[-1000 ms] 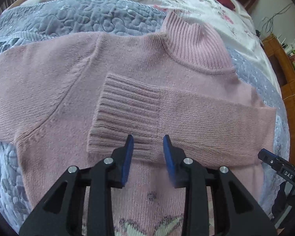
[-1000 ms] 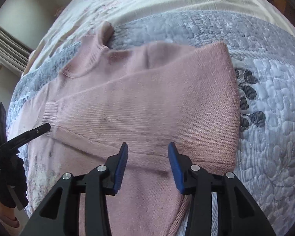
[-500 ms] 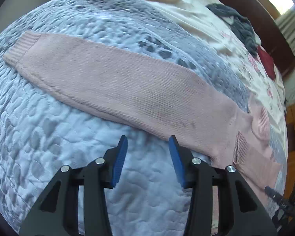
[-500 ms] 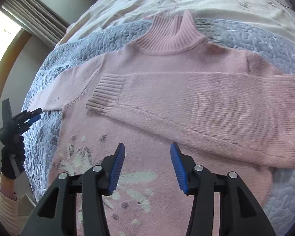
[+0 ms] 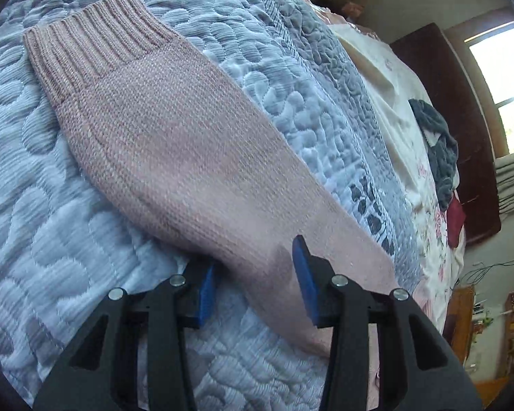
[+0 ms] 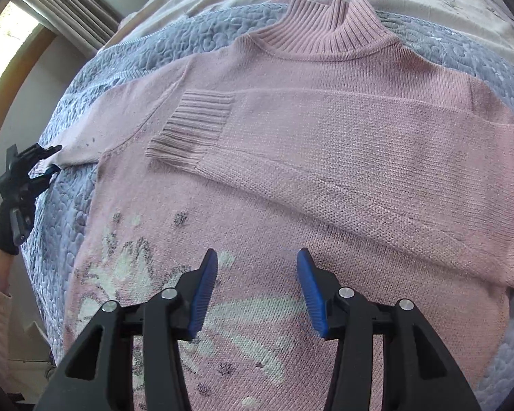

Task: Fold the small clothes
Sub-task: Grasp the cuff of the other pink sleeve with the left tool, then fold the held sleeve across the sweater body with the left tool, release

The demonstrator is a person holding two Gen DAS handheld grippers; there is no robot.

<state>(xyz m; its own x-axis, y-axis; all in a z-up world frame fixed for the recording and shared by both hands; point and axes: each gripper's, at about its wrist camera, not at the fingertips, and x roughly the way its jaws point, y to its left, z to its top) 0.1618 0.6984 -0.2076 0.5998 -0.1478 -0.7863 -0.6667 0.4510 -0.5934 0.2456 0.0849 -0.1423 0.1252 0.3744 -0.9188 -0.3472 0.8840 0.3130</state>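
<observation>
Left wrist view: left gripper (image 5: 253,284), fingers open, has swung from the chest to the outstretched sleeve (image 5: 174,137) on the quilt (image 5: 68,274), straddling its edge. Right wrist view: right gripper (image 6: 257,291) hovers open over the sweater (image 6: 291,205); one sleeve already folded, this one next

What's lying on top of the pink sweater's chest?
One sleeve is folded across the pink sweater, its ribbed cuff near the opposite shoulder. The chest beneath it is hidden; the pale knitted pattern lower down shows.
</observation>
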